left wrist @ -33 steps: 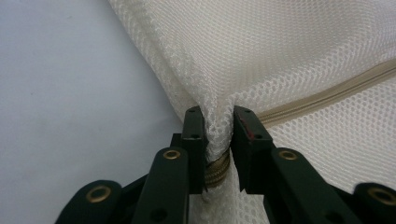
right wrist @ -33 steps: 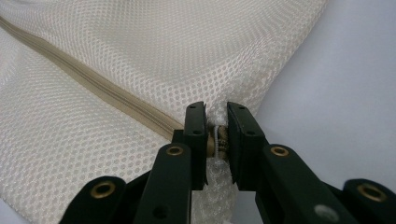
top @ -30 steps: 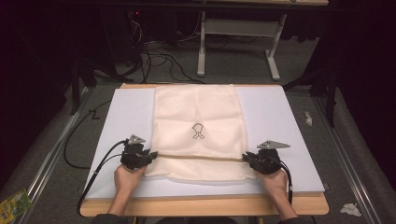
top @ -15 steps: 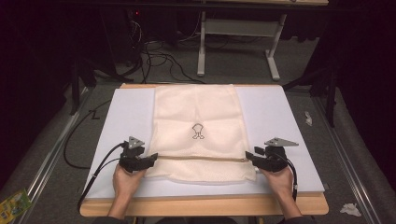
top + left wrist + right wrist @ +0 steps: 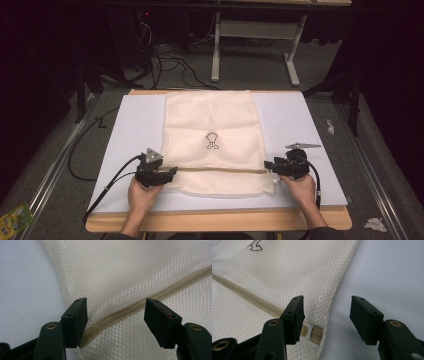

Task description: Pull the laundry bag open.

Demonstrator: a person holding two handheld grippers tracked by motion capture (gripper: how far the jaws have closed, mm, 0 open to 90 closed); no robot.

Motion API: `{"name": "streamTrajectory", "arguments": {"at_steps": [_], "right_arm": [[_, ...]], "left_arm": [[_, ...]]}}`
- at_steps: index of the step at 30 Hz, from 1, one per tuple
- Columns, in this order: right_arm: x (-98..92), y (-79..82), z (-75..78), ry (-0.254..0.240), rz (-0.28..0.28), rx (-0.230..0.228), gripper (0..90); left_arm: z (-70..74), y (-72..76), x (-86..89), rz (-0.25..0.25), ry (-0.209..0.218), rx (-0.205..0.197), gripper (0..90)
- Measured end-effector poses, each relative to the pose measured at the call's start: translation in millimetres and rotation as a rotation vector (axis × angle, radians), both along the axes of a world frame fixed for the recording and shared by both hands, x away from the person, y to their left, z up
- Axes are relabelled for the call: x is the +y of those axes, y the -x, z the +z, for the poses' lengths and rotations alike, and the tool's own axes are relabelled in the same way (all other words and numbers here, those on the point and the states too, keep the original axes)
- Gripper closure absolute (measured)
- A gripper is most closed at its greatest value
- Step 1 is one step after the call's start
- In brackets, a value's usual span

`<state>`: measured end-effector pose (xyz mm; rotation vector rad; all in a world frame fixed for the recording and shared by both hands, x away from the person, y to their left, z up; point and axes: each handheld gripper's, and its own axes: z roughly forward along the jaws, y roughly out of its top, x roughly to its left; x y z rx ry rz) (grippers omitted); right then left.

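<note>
Since the earlier frame both grips have been released: the jaws of the left gripper [image 5: 170, 173] and right gripper [image 5: 270, 164] have just been opening. The mesh bag [image 5: 214, 140] lies flat between them, its zipper [image 5: 220, 170] running claw to claw.

A wooden table [image 5: 220, 220] carries a white board [image 5: 135, 125] that covers nearly all of its top, leaving a strip of bare wood along the near edge and a thin line at the far edge. A cream mesh laundry bag [image 5: 212, 117] lies flat down the middle of the board, reaching from the far edge almost to the near one. A tan zipper [image 5: 220, 170] runs across the bag near its near end, and a small dark printed emblem [image 5: 212, 141] marks its centre. White board shows bare on both sides of the bag.
</note>
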<state>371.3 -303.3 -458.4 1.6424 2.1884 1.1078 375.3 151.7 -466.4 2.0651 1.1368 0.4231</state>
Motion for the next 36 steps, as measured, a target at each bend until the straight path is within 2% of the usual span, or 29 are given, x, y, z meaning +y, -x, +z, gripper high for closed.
{"name": "streamTrajectory", "arguments": {"at_steps": [3, 7, 9, 12, 16, 19, 20, 23, 26, 29, 33, 36], "right_arm": [[0.6, -7.1, 3.9, 0.013, -0.002, 0.03, 45.2], [3.8, -18.2, 7.9, 0.001, -0.002, 0.086, 42.7], [5.7, -25.3, 8.2, 0.004, 0.005, 0.126, 38.0], [7.9, -34.4, 6.4, 0.005, 0.004, 0.205, 36.5], [16.9, -41.0, 4.4, 0.035, 0.019, 0.254, 34.7], [25.9, -43.4, 5.6, 0.053, 0.043, 0.268, 35.2], [28.6, -44.4, 5.4, 0.033, 0.058, 0.283, 35.2], [35.0, -47.3, 5.8, 0.018, 0.084, 0.303, 36.6], [35.4, -50.3, 4.3, -0.043, 0.091, 0.323, 38.4], [33.3, -50.5, 3.8, -0.055, 0.092, 0.327, 40.5], [30.6, -46.8, 4.4, -0.043, 0.124, 0.342, 43.3], [28.8, -45.4, 4.0, -0.09, 0.151, 0.326, 47.3]], "left_arm": [[-5.2, -0.7, -2.8, -0.005, -0.024, 0.001, 35.3], [-10.8, -3.1, -4.7, -0.004, -0.037, 0.007, 35.0], [-13.6, -3.5, -5.3, -0.002, -0.031, 0.002, 34.6], [-15.9, -2.6, -5.0, 0.002, -0.026, -0.015, 34.6], [-18.7, -0.4, -4.1, 0.006, -0.011, -0.034, 34.5], [-18.8, -0.9, -4.1, 0.005, -0.01, -0.034, 34.6], [-18.9, -0.9, -4.0, 0.004, -0.008, -0.035, 34.6], [-19.0, -0.7, -4.2, 0.006, -0.01, -0.036, 34.6], [-19.0, -0.7, -4.3, 0.007, -0.009, -0.036, 34.7], [-19.0, -0.7, -4.2, 0.006, -0.01, -0.035, 34.8], [-19.1, -0.5, -4.6, 0.009, -0.011, -0.036, 34.9], [-19.0, -1.0, -4.5, 0.008, -0.01, -0.035, 35.3]]}}
